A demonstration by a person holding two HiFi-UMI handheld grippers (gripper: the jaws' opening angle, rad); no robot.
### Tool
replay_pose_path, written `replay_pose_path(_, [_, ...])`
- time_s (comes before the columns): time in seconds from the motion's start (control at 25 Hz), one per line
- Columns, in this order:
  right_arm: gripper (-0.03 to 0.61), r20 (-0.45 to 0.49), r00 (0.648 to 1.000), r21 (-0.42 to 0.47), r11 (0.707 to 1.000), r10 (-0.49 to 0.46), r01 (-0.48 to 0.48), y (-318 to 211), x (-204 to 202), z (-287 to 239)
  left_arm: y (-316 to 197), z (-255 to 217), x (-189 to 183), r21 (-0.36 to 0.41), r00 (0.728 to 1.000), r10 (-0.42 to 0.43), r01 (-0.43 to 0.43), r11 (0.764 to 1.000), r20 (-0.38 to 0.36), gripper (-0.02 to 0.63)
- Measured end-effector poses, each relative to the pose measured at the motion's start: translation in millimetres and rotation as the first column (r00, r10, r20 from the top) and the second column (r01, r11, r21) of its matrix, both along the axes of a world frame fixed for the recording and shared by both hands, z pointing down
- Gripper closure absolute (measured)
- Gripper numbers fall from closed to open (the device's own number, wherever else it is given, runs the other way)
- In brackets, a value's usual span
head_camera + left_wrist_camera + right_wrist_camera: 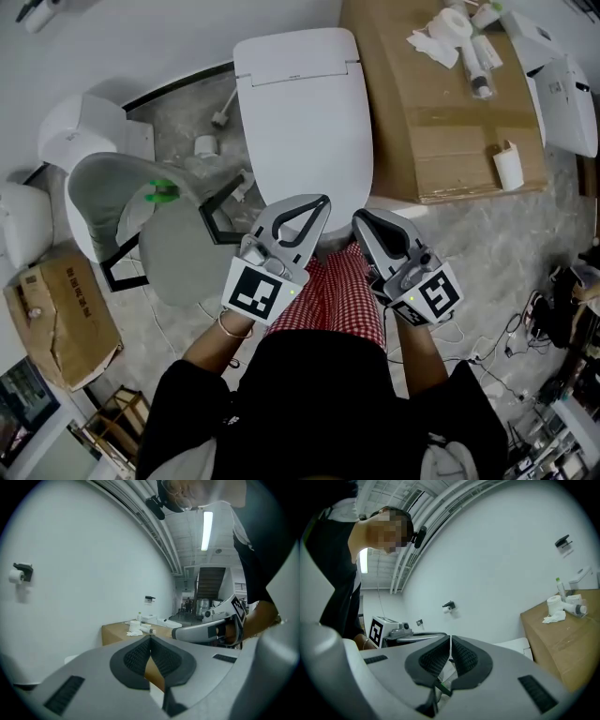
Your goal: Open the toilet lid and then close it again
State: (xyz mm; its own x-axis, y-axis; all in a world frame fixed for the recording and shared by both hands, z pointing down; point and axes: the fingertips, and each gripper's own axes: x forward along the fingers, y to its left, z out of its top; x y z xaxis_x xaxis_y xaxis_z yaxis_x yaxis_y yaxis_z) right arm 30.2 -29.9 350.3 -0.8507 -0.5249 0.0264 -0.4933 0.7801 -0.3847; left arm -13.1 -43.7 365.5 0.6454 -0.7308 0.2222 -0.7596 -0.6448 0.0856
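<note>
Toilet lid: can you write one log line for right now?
toilet lid: down | left hand-held gripper: shut, empty, by lid front | right hand-held gripper: shut, empty, by lid front | grip on lid: none

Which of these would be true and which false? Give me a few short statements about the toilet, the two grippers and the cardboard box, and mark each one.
1. The white oval toilet lid is down, covering the bowl. True.
2. The left gripper is clamped on the lid's front edge. False: its fingers are together with nothing between them.
3. The right gripper has its fingers spread wide apart. False: its fingers are together and it holds nothing.
4. The brown cardboard box stands at the right of the toilet in the head view, with a white paper roll on top. True.
</note>
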Motion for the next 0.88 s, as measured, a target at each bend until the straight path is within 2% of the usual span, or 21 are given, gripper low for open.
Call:
replay_pose_path(0.16, [0.555, -0.066, 0.998, 0.027, 1.0, -0.009, 0.011, 0, -2, 13, -4, 7, 6, 0.022, 1.0, 0.015, -0.015, 1.0, 0.013, 0.609])
replay_pose_path(0.32, [0.555, -0.051, 0.999, -0.012, 1.0, 0.007, -0.007, -3, 2, 28, -5, 25, 10, 0.005, 1.0, 0.009, -0.009, 1.0, 0.009, 0.609])
replay_pose_path(0.52, [0.555, -0.084, 0.996, -0.022, 1.0, 0.016, -0.017, -2, 7, 51, -4, 49, 13, 0.043, 0.998, 0.0, -0.003, 0.999, 0.067, 0.609])
replay_pose_path(0.68, [0.555, -0.078, 0.996, -0.051, 0.998, 0.034, -0.038, -1, 9, 71, -2, 67, 16, 0.02, 0.999, -0.011, 0.01, 1.0, 0.053, 0.609])
replay_pose_path(0.88, [0.555, -0.12, 0.991, -0.063, 0.995, 0.066, -0.074, 2, 13, 96, 4, 91, 18, 0.002, 0.997, -0.008, 0.008, 1.0, 0.071, 0.609])
